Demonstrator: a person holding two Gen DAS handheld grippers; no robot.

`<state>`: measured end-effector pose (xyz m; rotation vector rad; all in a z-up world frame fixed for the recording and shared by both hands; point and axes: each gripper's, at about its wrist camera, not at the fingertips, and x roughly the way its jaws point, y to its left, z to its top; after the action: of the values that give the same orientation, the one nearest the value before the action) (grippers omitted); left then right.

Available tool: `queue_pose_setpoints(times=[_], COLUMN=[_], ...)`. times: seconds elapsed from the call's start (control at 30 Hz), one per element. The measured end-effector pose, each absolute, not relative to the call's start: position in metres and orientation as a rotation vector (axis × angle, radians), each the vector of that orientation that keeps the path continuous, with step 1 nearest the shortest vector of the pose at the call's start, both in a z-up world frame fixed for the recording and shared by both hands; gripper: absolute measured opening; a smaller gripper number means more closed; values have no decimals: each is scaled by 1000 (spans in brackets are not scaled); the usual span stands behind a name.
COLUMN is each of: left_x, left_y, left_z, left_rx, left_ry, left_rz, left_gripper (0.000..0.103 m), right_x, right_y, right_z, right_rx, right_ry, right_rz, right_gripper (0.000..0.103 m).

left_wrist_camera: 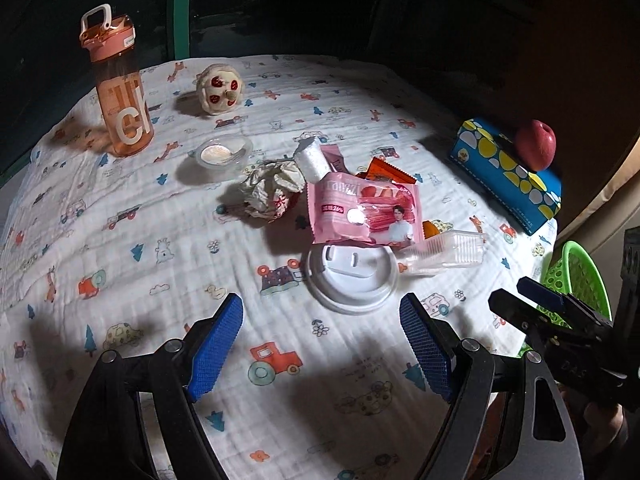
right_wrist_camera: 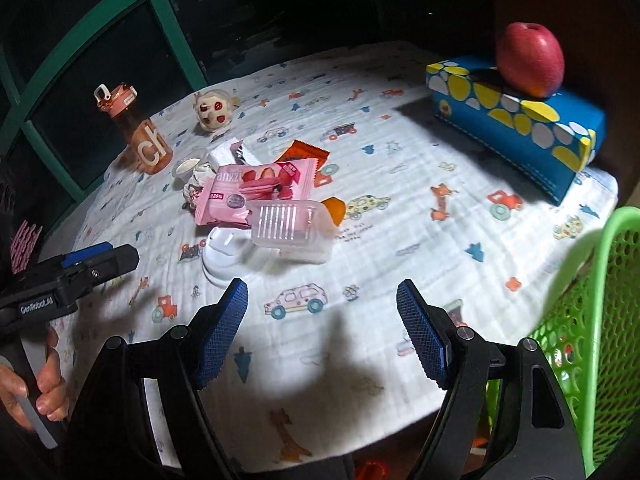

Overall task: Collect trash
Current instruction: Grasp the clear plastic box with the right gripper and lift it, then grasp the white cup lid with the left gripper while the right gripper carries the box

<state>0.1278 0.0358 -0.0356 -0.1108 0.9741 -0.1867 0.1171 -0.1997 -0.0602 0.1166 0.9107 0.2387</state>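
Trash lies in a pile mid-table: a pink snack wrapper (left_wrist_camera: 362, 210) (right_wrist_camera: 256, 192), a white cup lid (left_wrist_camera: 352, 278) (right_wrist_camera: 224, 256), a clear plastic tray (left_wrist_camera: 444, 252) (right_wrist_camera: 292, 228), crumpled paper (left_wrist_camera: 270, 190), an orange wrapper (left_wrist_camera: 390, 174) (right_wrist_camera: 304, 152), a white packet (left_wrist_camera: 312, 160) and a small clear cup (left_wrist_camera: 222, 152). My left gripper (left_wrist_camera: 320, 344) is open and empty, hovering just short of the lid. My right gripper (right_wrist_camera: 322, 334) is open and empty, short of the tray. A green mesh basket (right_wrist_camera: 592, 320) (left_wrist_camera: 576, 280) stands off the table's right edge.
A patterned cloth (left_wrist_camera: 160, 240) covers the round table. A pink water bottle (left_wrist_camera: 120, 92) and a plush toy (left_wrist_camera: 218, 88) stand at the far left. A blue tissue box (right_wrist_camera: 520, 120) with a red apple (right_wrist_camera: 530, 60) on it sits at the far right.
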Motion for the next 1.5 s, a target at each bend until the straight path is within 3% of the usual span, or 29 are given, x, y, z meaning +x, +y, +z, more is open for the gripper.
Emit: queue_pose_setpoints(times=[0.43,0.7,1.07,1.2,1.5], left_x=[135,151,172,180,196], left_y=[51,41,8,-5,-26], left_z=[-53,-58,-82,-90,-107], left_rx=[-130,-125,-84,-41,6], left_ry=[1013,1017,1067,1070,1092], left_rz=[-169,-188,-265,-281,-279], left_gripper=[78,78,78,84,88], right_x=[164,168,141,127,106], right_y=[-170,-175,-193,-205,-231], right_z=[-84,-84,-71,-66,-56], right_rx=[92,110,94,101,133], right_ry=[950,955,934,924,901], right_rz=[202,208,234,230,196], right_gripper=[72,47,46,47,47])
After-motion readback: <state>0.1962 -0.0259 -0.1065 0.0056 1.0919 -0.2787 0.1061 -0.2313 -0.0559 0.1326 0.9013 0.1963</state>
